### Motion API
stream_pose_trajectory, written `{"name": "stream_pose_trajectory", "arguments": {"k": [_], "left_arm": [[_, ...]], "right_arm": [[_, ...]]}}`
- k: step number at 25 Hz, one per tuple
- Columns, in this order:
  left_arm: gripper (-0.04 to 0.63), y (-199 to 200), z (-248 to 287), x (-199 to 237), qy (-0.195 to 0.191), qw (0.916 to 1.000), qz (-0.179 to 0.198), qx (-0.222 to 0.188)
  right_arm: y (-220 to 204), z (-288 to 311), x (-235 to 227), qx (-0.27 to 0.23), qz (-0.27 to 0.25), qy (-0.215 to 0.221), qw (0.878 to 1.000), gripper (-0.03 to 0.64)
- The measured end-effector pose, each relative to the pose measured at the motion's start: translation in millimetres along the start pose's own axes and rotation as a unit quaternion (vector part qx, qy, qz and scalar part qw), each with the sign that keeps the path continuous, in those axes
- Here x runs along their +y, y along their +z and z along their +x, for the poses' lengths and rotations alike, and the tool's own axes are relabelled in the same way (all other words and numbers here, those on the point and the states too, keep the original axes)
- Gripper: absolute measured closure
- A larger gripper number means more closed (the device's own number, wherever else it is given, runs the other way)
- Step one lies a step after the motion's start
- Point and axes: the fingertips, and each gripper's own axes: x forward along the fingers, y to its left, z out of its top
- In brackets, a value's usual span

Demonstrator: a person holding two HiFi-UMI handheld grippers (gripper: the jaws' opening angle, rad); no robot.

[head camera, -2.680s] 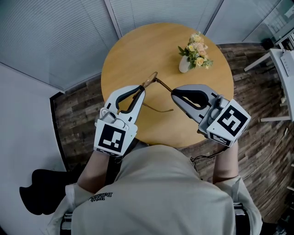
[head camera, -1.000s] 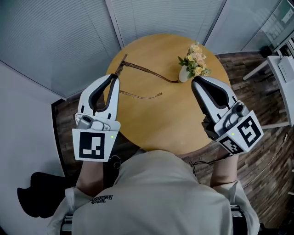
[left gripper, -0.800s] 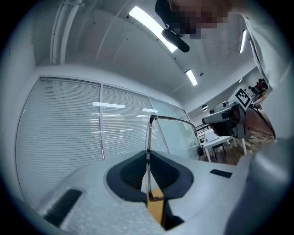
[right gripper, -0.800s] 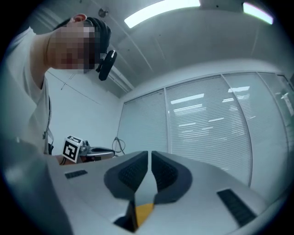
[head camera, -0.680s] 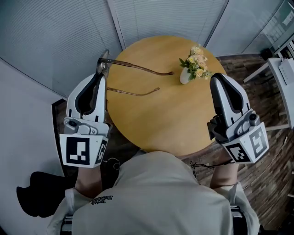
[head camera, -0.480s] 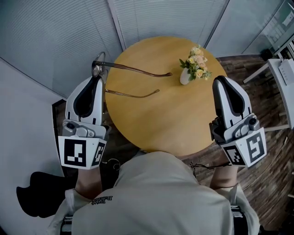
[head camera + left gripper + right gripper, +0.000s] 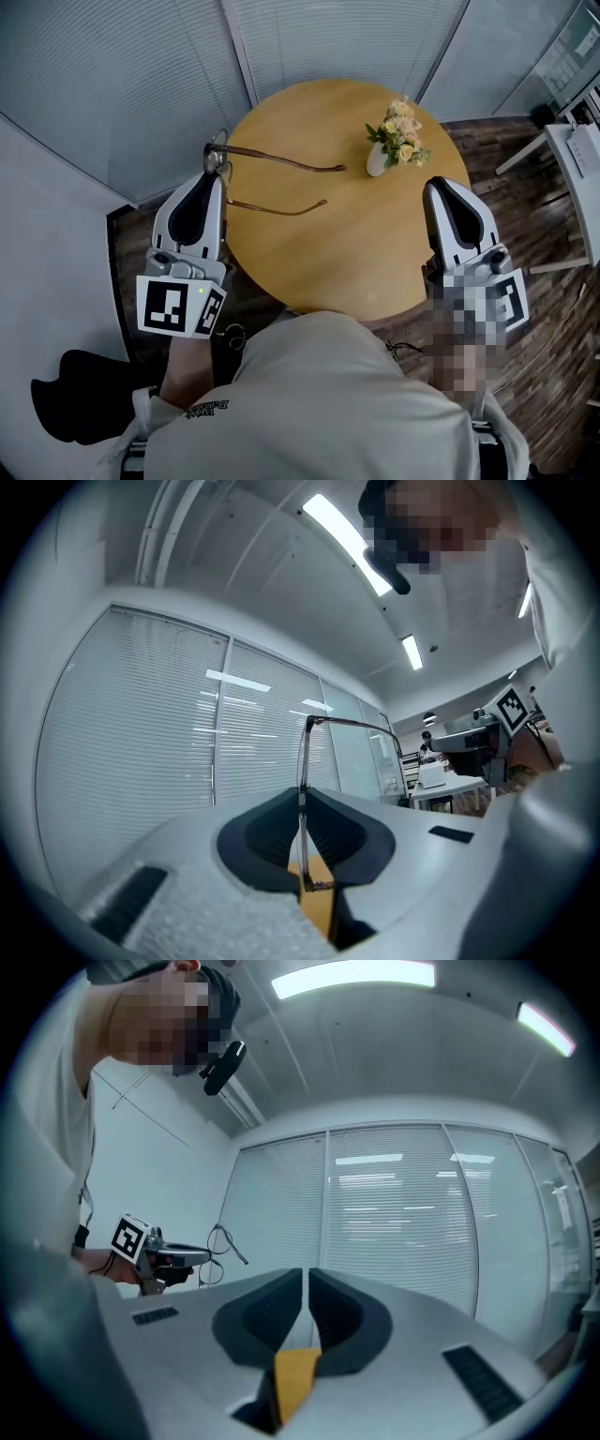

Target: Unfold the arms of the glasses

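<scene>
1. Table (image 7: 375, 244): beneath both grippers; judged best to lower onto it gently.
2. Right gripper (image 7: 441, 186): jaws closed on nothing, well right of the glasses (image 7: 217, 155).
3. Left gripper (image 7: 214, 175): pinching the glasses' front rim.
4. Glasses: both arms look spread, pointing rightward; hold them level.

Your left gripper (image 7: 214, 174) hides part of the front of the glasses (image 7: 281, 158); the white furniture (image 7: 577, 150) at right is cut off by the edge.

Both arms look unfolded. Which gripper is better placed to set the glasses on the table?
Probably left. The left gripper is shut on the glasses, their arms over the table; the right gripper is shut, empty, off to the side.
</scene>
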Motion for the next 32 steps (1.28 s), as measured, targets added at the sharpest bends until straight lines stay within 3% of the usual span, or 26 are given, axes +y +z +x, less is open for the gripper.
{"name": "stream_pose_trajectory", "arguments": {"k": [11, 19, 32], "left_arm": [[0.557, -31, -12, -18, -0.011, 0.9990, -0.001, 0.043], [0.557, -37, -22, -27, -0.016, 0.9984, 0.002, 0.054], [0.557, -46, -12, -47, -0.037, 0.9972, 0.004, 0.065]], "right_arm": [[-26, -2, 15, 0.030, 0.069, 0.030, 0.997, 0.575], [-38, 1, 29, 0.048, 0.075, 0.056, 0.994, 0.577], [-57, -5, 20, 0.074, 0.052, 0.046, 0.995, 0.577]]}}
